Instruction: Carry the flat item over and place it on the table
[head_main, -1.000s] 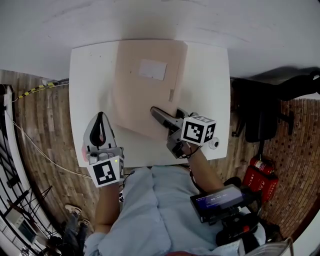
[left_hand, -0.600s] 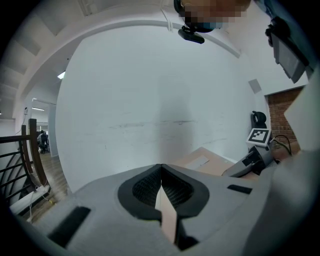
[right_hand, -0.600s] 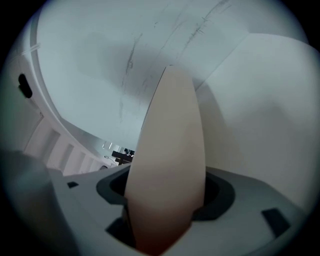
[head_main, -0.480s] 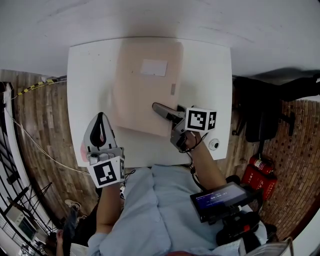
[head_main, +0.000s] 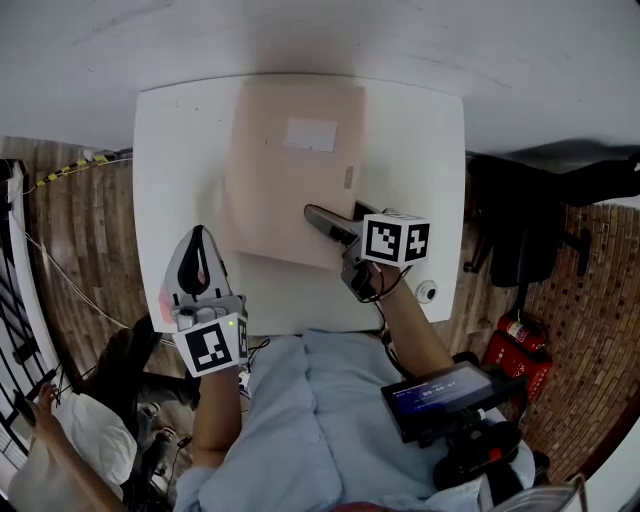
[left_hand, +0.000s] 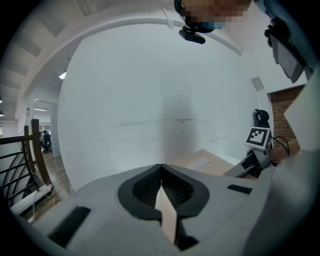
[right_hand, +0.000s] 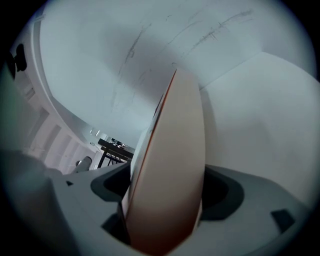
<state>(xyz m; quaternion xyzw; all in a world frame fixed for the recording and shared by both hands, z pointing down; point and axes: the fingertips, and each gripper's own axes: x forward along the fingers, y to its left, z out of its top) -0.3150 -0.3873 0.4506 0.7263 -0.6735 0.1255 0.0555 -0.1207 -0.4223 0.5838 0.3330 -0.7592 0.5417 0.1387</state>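
The flat item, a pale pink folder (head_main: 290, 180) with a white label, lies flat on the white table (head_main: 420, 140). My right gripper (head_main: 318, 218) sits at its near right corner. In the right gripper view the folder's edge (right_hand: 172, 165) stands between the jaws of that gripper (right_hand: 167, 182), which are opening, with dark gaps beside the pads. My left gripper (head_main: 203, 232) hovers over the table's near left part, apart from the folder. Seen in its own view, the left gripper (left_hand: 161, 167) is shut with nothing held, and the folder (left_hand: 200, 162) lies beyond it.
A small round white object (head_main: 427, 291) rests near the table's right front edge. A black chair (head_main: 530, 230) and a red fire extinguisher (head_main: 520, 360) stand to the right. Another person (head_main: 60, 450) is on the wooden floor at lower left. A white wall runs behind the table.
The folder has turned square and settled flat on the table. My right gripper shifted slightly away from me with it. A person has come into view at lower left.
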